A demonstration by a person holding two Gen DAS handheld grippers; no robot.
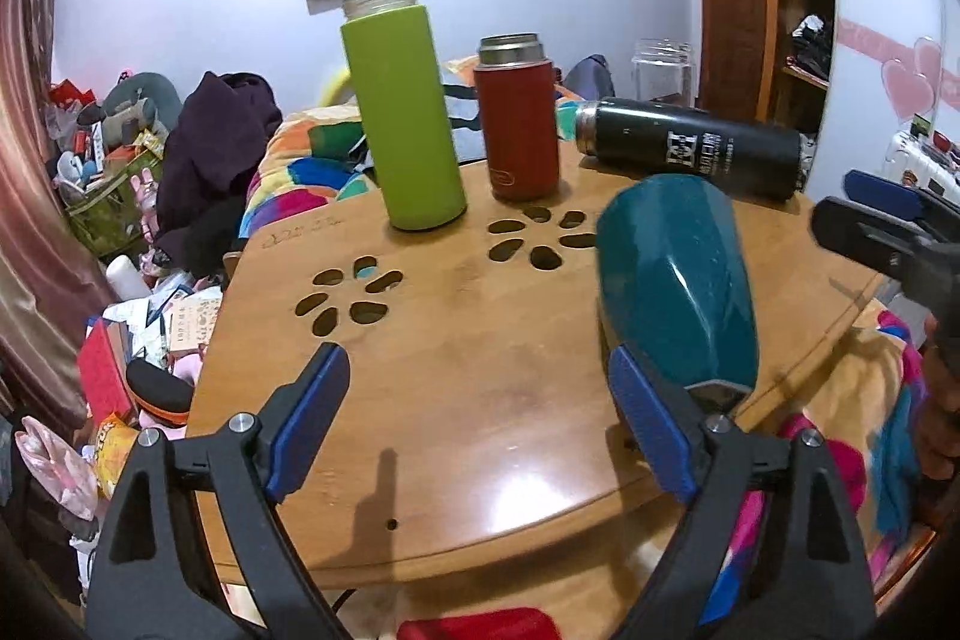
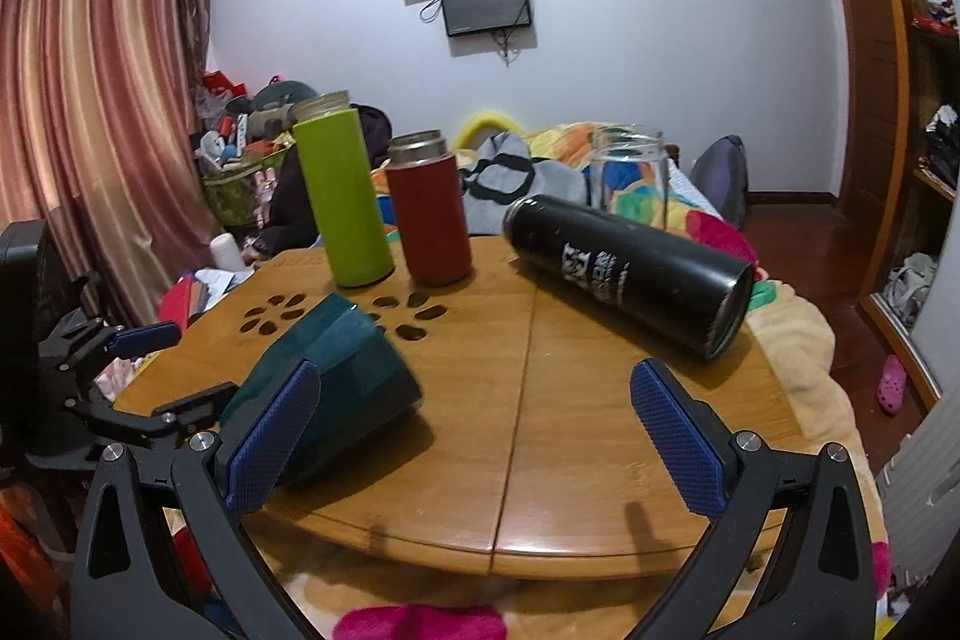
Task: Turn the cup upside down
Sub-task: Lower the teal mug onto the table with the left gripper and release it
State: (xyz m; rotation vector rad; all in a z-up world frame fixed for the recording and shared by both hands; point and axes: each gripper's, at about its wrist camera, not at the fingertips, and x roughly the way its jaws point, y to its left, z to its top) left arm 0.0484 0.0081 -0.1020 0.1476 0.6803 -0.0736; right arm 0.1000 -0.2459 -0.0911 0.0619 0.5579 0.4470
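Note:
A teal faceted cup (image 1: 675, 280) stands tilted on the round wooden table (image 1: 468, 388), just beyond my left gripper's right finger. It also shows in the right wrist view (image 2: 336, 370), behind my right gripper's left finger. My left gripper (image 1: 480, 418) is open and empty, and the cup lies outside its jaws. My right gripper (image 2: 474, 436) is open and empty, with the cup at its left pad. Whether either pad touches the cup I cannot tell.
A tall green bottle (image 1: 402, 118) and a red flask (image 1: 519, 118) stand at the table's far side. A black flask (image 1: 690, 145) lies on its side there, with a clear glass jar (image 1: 663, 70) behind. Flower-shaped cutouts (image 1: 540, 238) pierce the tabletop. A cluttered bed surrounds the table.

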